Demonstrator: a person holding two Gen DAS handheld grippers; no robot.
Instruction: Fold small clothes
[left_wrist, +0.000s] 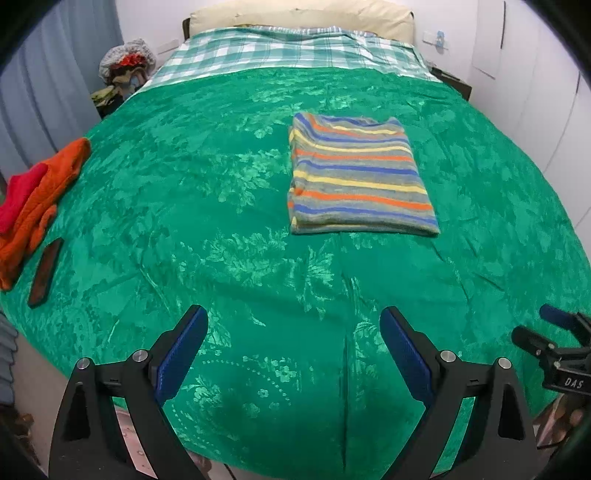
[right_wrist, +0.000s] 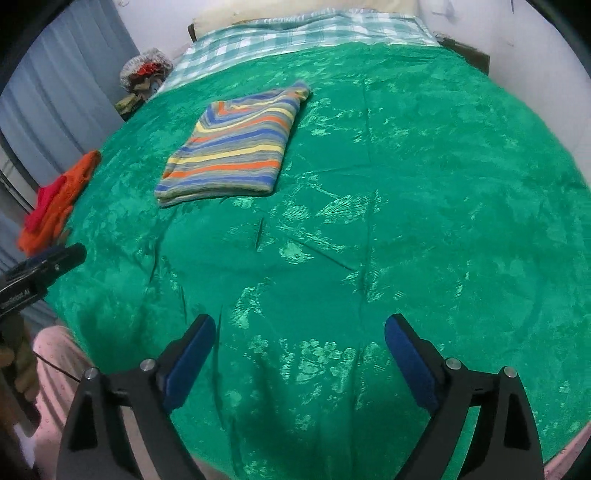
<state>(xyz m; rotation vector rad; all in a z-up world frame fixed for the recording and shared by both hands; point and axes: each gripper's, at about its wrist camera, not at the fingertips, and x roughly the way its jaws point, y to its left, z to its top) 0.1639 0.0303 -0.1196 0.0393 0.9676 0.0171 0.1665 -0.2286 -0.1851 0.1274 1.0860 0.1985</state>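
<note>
- One striped garment (left_wrist: 360, 175) lies folded into a flat rectangle on the green bedspread (left_wrist: 221, 240), past the middle of the bed and towards its head; in the right wrist view the same striped garment (right_wrist: 231, 146) sits up and to the left.
- Nothing lies on the bedspread between either gripper and the striped garment; only creased green cloth shows there.
- Left gripper (left_wrist: 293, 332): jaws spread wide, nothing between them, held over the near edge of the bed, well apart from the striped garment.
- Right gripper (right_wrist: 300, 339): jaws also spread wide and holding nothing, over the near part of the bedspread (right_wrist: 406, 221).
- Each gripper shows at the edge of the other's view: the right one at far right in the left wrist view, the left one at far left in the right wrist view.
- One orange garment (left_wrist: 40, 206) lies bunched at the left edge of the bed, touching one red garment (left_wrist: 18, 195); both are well apart from the striped one.
- One dark flat object (left_wrist: 46, 271), perhaps a phone, lies just beside the orange garment.
- One checked sheet (left_wrist: 288, 48) covers the head of the bed, with one cream pillow (left_wrist: 303, 16) behind it.
- One heap of mixed clothes (left_wrist: 122, 70) sits beside the bed's far left corner.
- Grey curtains (left_wrist: 48, 85) hang along the left.
</note>
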